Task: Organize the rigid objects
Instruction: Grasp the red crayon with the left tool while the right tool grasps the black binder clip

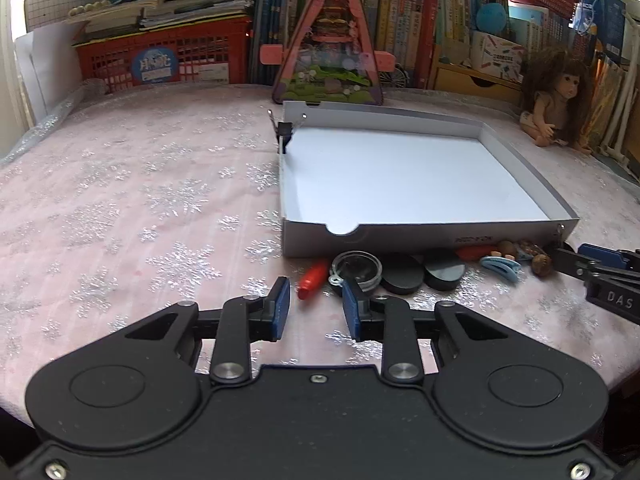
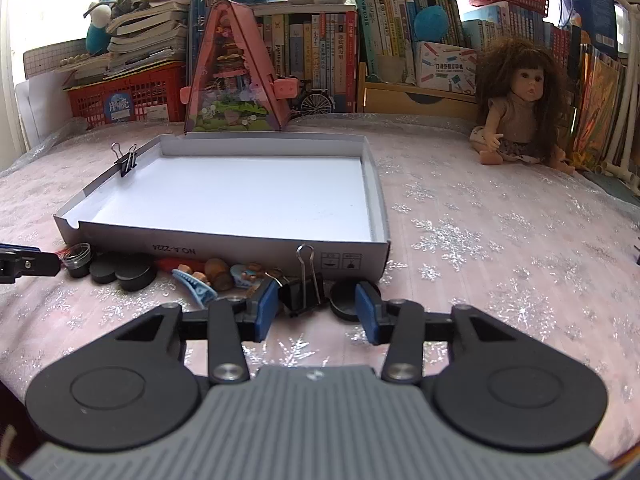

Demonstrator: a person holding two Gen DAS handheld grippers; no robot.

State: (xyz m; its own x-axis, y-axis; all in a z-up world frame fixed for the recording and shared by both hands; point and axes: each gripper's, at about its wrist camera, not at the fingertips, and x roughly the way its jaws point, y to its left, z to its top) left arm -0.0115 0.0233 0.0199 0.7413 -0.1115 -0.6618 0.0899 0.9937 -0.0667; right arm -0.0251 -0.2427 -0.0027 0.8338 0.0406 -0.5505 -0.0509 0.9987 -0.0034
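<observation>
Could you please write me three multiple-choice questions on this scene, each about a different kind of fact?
1. The farther binder clip is clamped on: A the doll; B the box, its left wall; C the books.
2. The hair clip is: A blue; B green; C yellow.
3. The box's floor is: A covered with discs; B stacked with books; C bare.

Answers: B, the clip straddles the left wall; A, its shell is pale blue; C, only white floor shows.

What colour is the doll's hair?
Brown and frizzy, clearest in the right wrist view: doll.
</observation>
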